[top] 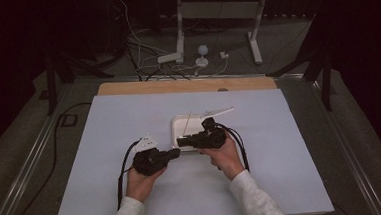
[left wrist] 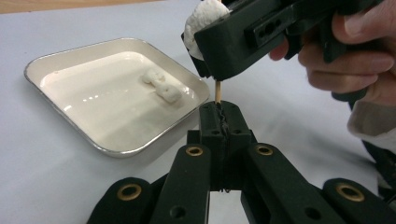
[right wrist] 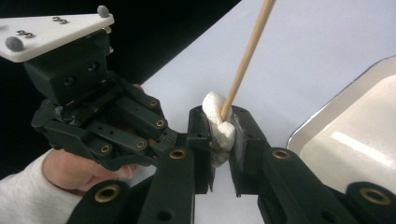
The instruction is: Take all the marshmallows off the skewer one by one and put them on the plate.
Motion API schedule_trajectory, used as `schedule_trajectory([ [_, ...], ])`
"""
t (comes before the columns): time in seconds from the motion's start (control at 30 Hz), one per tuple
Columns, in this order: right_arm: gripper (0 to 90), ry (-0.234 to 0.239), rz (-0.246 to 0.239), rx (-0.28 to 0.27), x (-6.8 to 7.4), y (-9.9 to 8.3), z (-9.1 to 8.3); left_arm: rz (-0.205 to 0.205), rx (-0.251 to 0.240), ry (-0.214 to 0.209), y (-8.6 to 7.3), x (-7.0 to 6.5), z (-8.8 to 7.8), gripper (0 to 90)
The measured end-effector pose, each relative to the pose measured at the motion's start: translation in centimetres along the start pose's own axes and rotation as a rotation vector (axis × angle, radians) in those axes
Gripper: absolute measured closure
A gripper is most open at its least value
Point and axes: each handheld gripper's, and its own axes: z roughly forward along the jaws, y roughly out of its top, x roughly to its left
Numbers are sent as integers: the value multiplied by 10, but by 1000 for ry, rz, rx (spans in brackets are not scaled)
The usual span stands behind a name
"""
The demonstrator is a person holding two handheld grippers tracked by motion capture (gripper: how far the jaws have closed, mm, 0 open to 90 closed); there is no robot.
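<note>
My left gripper (left wrist: 220,112) is shut on the lower end of a thin wooden skewer (left wrist: 217,91), which rises into the white marshmallow (right wrist: 219,128). My right gripper (right wrist: 223,135) is shut on that marshmallow, and the skewer (right wrist: 247,56) sticks out of its top at a slant. In the high view the left gripper (top: 173,152) and right gripper (top: 181,141) meet tip to tip at the near left corner of a white square tray (top: 175,123). Another marshmallow piece (left wrist: 161,86) lies in the tray (left wrist: 116,150).
A pale sheet (top: 129,116) covers the table, with a wooden strip (top: 187,85) along its far edge. A white flat object (top: 219,111) lies just behind the tray. Cables and a white stand (top: 179,38) are on the floor beyond.
</note>
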Motion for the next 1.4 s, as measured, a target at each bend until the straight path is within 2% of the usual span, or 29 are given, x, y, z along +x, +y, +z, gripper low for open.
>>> schedule_trajectory([
  [0.17, 805, -6, 7, -7, -1, 2, -2, 22, 16, 26, 1, -2, 1, 900],
  [0.23, 807, -14, 12, -19, -2, 3, -4, 43, 56, 53, 0, -4, 3, 900],
  [0.27, 811, -28, 18, -53, -3, 4, -8, 60, 81, 68, -3, -4, 6, 900],
  [0.33, 813, -22, 63, -128, -10, 9, -23, 40, 62, 36, -7, -2, 6, 900],
  [0.37, 813, -25, 64, -135, -12, 11, -30, 46, 51, 30, -5, -3, 6, 900],
  [0.43, 812, -59, 14, -110, -9, 16, -39, 62, 43, 18, -2, -6, 8, 900],
  [0.5, 812, -74, -5, -103, -6, 18, -43, 62, 37, 9, -1, -7, 8, 900],
  [0.73, 812, -78, 4, -119, -8, 26, -46, 72, 25, 23, -1, -6, 4, 900],
  [0.83, 812, -85, 4, -128, -8, 29, -49, 91, 43, 36, -1, -8, 4, 900],
  [0.93, 813, -91, 15, -156, -10, 32, -55, 101, 54, 52, -2, -8, 4, 900],
  [0.97, 815, -92, 25, -176, -11, 33, -59, 105, 73, 71, -3, -8, 5, 900],
  [1.0, 818, -98, 33, -210, -12, 34, -65, 106, 87, 73, -4, -7, 5, 900],
  [1.07, 820, -101, 43, -261, -14, 38, -78, 82, 85, 74, -8, -3, 6, 900],
  [1.1, 820, -102, 38, -273, -14, 42, -87, 67, 73, 61, -8, -1, 5, 900],
  [1.17, 819, -134, 3, -258, -10, 44, -95, 44, 48, 54, -7, 1, 3, 900],
  [1.27, 816, -159, -15, -238, -9, 42, -96, 31, 42, 62, -6, 2, 2, 900],
  [1.4, 810, -162, -6, -221, -14, 37, -89, 10, 22, 51, -5, 3, -1, 900],
])
